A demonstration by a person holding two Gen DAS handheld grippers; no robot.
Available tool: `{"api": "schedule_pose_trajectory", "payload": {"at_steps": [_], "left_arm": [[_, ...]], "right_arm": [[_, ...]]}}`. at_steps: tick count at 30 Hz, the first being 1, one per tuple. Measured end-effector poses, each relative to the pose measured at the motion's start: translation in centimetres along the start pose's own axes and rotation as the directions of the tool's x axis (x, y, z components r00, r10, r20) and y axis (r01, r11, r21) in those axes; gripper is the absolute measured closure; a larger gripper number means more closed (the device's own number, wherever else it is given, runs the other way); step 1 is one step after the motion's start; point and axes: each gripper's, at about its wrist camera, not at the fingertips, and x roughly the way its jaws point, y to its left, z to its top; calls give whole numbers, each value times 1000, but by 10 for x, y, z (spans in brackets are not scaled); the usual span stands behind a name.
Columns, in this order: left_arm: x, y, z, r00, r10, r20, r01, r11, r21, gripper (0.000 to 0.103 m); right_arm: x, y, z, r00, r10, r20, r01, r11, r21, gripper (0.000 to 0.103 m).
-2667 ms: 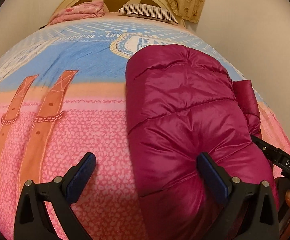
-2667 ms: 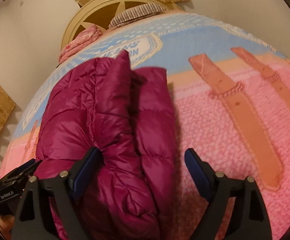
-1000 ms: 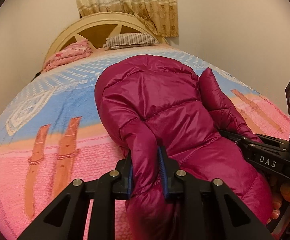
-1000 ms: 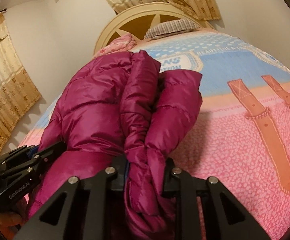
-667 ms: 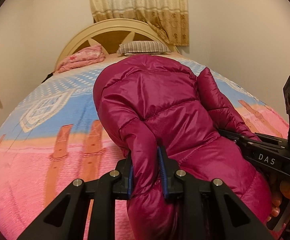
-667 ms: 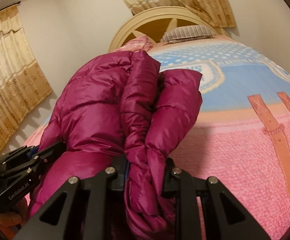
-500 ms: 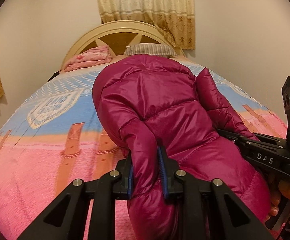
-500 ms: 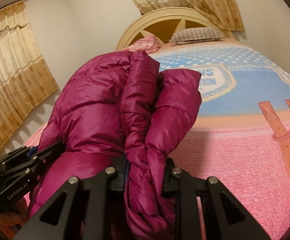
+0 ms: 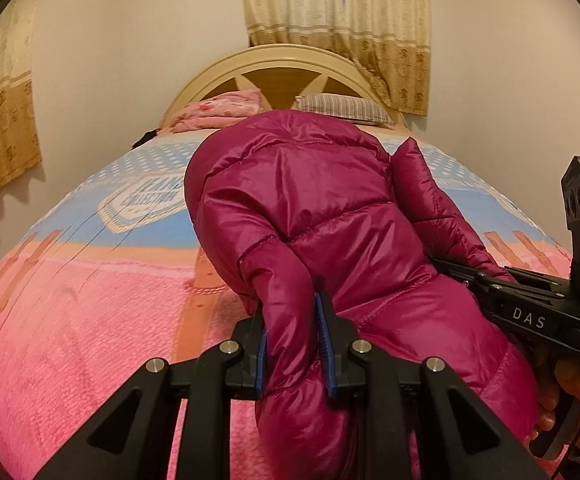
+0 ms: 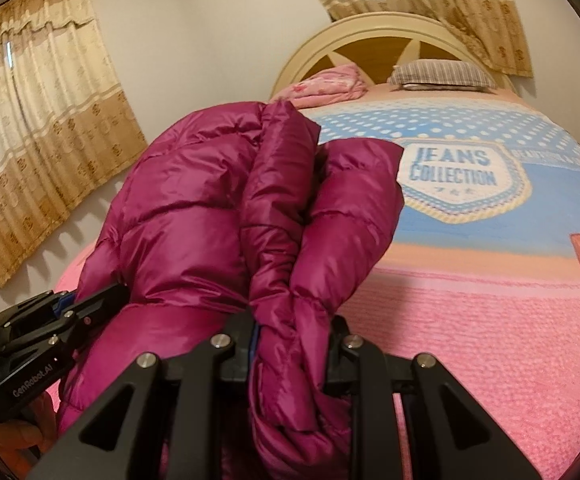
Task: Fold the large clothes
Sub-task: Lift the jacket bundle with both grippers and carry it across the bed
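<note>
A magenta quilted puffer jacket (image 9: pixel 321 216), folded into a thick bundle, hangs off the bed between both grippers. My left gripper (image 9: pixel 291 344) is shut on a fold at the near left edge of the jacket, its blue pads pressing the fabric. My right gripper (image 10: pixel 291 336) is shut on a bunched fold of the jacket (image 10: pixel 218 208) at the near right edge. The other gripper shows at the side of each view: the right one (image 9: pixel 529 304) in the left wrist view, the left one (image 10: pixel 46 340) in the right wrist view.
Below lies a bed with a pink and blue blanket (image 10: pixel 489 320) printed "JEANS COLLECTION". A striped pillow (image 9: pixel 341 108) and a folded pink blanket (image 9: pixel 218 114) sit by the cream headboard (image 9: pixel 290 68). Curtains (image 10: pixel 38 132) hang on the walls behind and to the left.
Both grippers, which stood open over the jacket earlier, have shut on it and lifted it. In the last second they carried it sideways across the bed and slightly up, both views rolling.
</note>
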Motion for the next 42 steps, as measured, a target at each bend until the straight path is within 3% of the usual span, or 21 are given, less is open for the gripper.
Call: {"api": "schedule_pose_trajectory", "payload": {"at_steps": [23,42], "left_arm": [[-14,91,-31,987,158,-34,-161,979,-125,81],[-3,120,-56,975,204,-90,-217,961,-174,81]], "right_arm": [[64,77,-1,985,126,-122,-141,982,-127,79],[99,104,-12,968,146,-202,-178,973,-148,79]]}}
